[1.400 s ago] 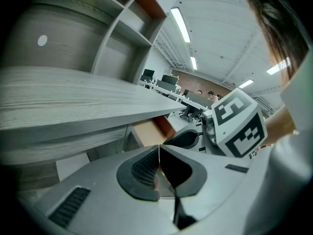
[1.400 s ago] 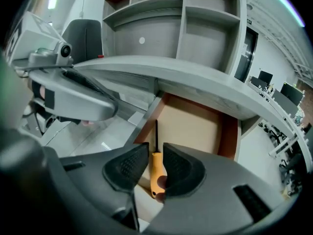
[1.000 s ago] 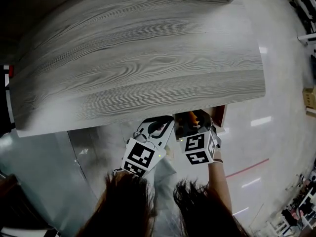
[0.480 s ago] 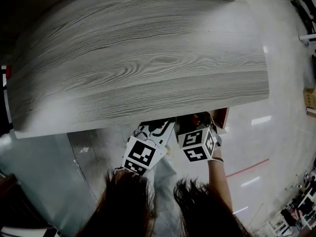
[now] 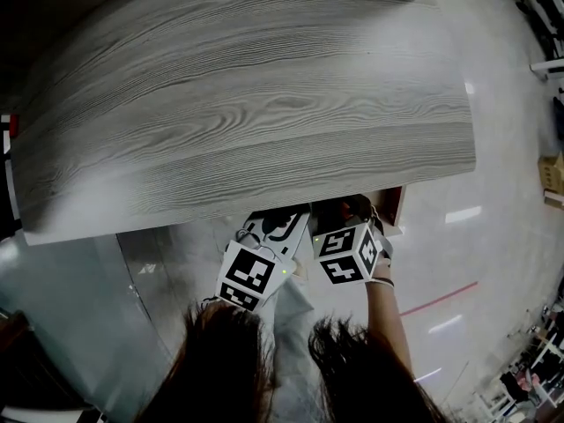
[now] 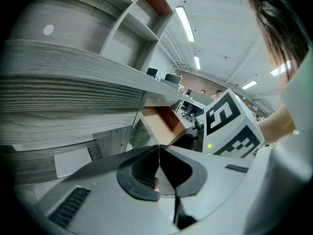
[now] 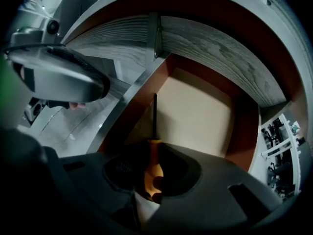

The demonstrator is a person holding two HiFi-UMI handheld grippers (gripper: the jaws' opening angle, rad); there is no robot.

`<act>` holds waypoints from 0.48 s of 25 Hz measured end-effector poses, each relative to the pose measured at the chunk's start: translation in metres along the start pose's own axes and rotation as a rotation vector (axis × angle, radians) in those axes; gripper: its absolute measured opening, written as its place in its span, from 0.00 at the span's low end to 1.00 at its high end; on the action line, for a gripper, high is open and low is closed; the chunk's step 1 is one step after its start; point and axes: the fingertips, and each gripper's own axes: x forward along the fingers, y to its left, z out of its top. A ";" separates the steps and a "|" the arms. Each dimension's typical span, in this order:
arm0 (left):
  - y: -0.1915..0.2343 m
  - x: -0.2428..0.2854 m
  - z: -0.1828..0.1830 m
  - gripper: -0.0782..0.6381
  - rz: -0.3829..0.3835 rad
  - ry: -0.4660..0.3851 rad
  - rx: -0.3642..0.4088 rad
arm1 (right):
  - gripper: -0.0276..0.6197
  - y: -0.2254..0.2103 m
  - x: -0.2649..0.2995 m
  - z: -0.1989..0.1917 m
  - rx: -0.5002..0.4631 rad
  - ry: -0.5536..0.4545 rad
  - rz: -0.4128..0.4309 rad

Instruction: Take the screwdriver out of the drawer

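Note:
The screwdriver has an orange handle and a thin black shaft that points into the open drawer. My right gripper is shut on the handle, just above the drawer's pale bottom. In the head view the right gripper reaches into the drawer under the table's front edge, and the screwdriver is hidden there. My left gripper hangs beside it on the left, outside the drawer. In its own view the left gripper is shut with nothing in it.
The grey wood-grain tabletop overhangs the drawer and fills most of the head view. The drawer has red-brown side walls. Polished floor lies to the right. The person's hair shows at the bottom.
The orange handle that showed in the drawer a second ago is now hidden behind my right gripper. Both grippers have shifted only slightly.

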 end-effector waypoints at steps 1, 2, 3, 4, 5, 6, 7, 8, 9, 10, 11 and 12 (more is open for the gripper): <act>0.000 -0.001 0.000 0.13 0.002 0.001 0.000 | 0.18 0.000 -0.001 -0.001 -0.010 0.003 -0.010; -0.001 -0.003 0.000 0.13 0.004 0.003 0.000 | 0.18 -0.001 -0.003 -0.002 -0.018 0.006 -0.017; -0.001 -0.004 -0.001 0.13 0.006 0.005 0.000 | 0.18 -0.001 -0.004 -0.001 -0.024 0.008 -0.022; -0.001 -0.005 -0.001 0.13 0.009 0.006 0.001 | 0.17 -0.001 -0.006 -0.001 -0.027 0.009 -0.023; -0.001 -0.006 0.000 0.13 0.011 0.005 0.002 | 0.17 -0.002 -0.008 0.000 -0.030 0.009 -0.025; -0.001 -0.007 0.000 0.13 0.013 0.002 0.002 | 0.17 -0.003 -0.010 0.001 -0.035 0.008 -0.027; -0.002 -0.008 0.000 0.13 0.014 0.000 0.002 | 0.17 -0.004 -0.011 0.002 -0.040 0.008 -0.030; -0.003 -0.008 0.001 0.13 0.015 -0.001 0.002 | 0.17 -0.005 -0.013 0.003 -0.046 0.008 -0.034; -0.004 -0.009 0.001 0.13 0.015 -0.002 0.003 | 0.17 -0.005 -0.015 0.004 -0.050 0.008 -0.037; -0.005 -0.010 0.001 0.13 0.015 -0.003 0.004 | 0.17 -0.006 -0.017 0.005 -0.053 0.007 -0.040; -0.006 -0.010 0.001 0.13 0.016 -0.004 0.005 | 0.17 -0.007 -0.019 0.006 -0.055 0.006 -0.042; -0.007 -0.011 0.002 0.13 0.016 -0.005 0.006 | 0.17 -0.008 -0.021 0.008 -0.058 0.005 -0.043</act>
